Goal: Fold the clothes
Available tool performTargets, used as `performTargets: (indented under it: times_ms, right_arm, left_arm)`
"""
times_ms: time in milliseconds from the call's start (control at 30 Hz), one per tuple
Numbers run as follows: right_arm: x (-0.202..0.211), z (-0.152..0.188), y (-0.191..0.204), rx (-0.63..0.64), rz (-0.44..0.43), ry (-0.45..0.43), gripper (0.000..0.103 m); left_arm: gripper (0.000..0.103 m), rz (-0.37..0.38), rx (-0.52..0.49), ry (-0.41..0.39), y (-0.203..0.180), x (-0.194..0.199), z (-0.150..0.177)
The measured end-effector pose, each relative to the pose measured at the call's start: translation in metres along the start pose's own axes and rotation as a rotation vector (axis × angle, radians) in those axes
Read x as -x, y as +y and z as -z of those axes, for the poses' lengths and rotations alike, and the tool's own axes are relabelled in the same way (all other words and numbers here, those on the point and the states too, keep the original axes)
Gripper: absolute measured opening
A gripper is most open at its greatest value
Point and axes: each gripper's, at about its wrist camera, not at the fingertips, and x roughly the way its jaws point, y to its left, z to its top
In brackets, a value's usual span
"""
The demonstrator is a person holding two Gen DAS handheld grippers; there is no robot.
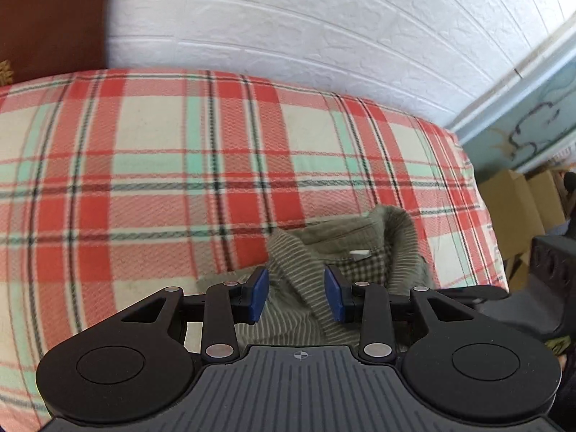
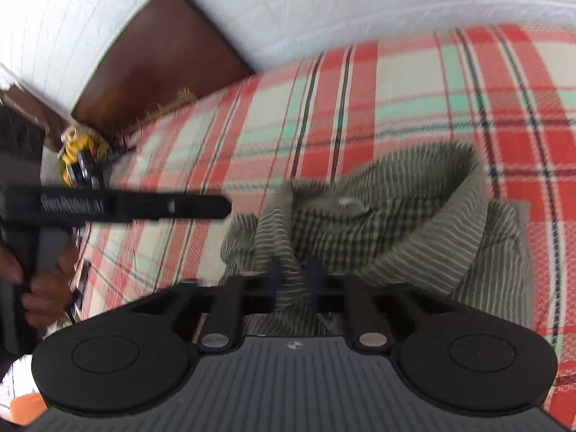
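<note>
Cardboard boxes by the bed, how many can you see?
2, both in the left wrist view past the far right corner of the plaid bed: one cardboard box nearest the bed, another just behind it. More may be hidden behind them.

The shirt (image 1: pixel 345 252) lies on the bedspread (image 1: pixel 144 165) before the wall (image 1: pixel 324 18).
</note>
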Motion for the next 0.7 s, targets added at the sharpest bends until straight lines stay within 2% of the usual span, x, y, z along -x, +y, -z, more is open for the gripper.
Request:
performTargets:
  times_ms: [100, 233, 367, 467, 500, 533, 633, 700]
  right_arm:
    - [-0.004, 0.003, 0.007, 0.044, 0.003, 0.013, 0.010]
    - [-0.001, 0.007, 0.013, 0.098, 0.015, 0.015, 0.010]
    - [0.000, 0.010, 0.017, 0.121, 0.025, 0.017, 0.010]
    - [-0.002, 0.010, 0.019, 0.133, 0.031, 0.014, 0.011]
    - [-0.002, 0.011, 0.020, 0.133, 0.031, 0.013, 0.011]
    - [-0.003, 0.010, 0.020, 0.132, 0.033, 0.013, 0.011]
    - [-0.005, 0.008, 0.017, 0.114, 0.041, 0.006, 0.013]
    - [-0.006, 0.005, 0.014, 0.093, 0.040, -0.007, 0.013]
  left_arm:
    - [0.054, -0.001, -0.063, 0.074, -0.013, -0.020, -0.012]
    - [0.056, -0.080, -0.113, 0.161, -0.022, -0.046, -0.018]
    - [0.066, -0.090, -0.149, 0.184, -0.031, -0.054, -0.022]
    - [0.066, -0.134, -0.200, 0.217, -0.040, -0.066, -0.025]
    - [0.060, -0.166, -0.220, 0.223, -0.043, -0.070, -0.025]
    - [0.029, -0.197, -0.241, 0.230, -0.046, -0.074, -0.024]
    - [0.018, -0.215, -0.216, 0.214, -0.042, -0.075, -0.026]
    - [0.017, -0.215, -0.176, 0.190, -0.037, -0.073, -0.028]
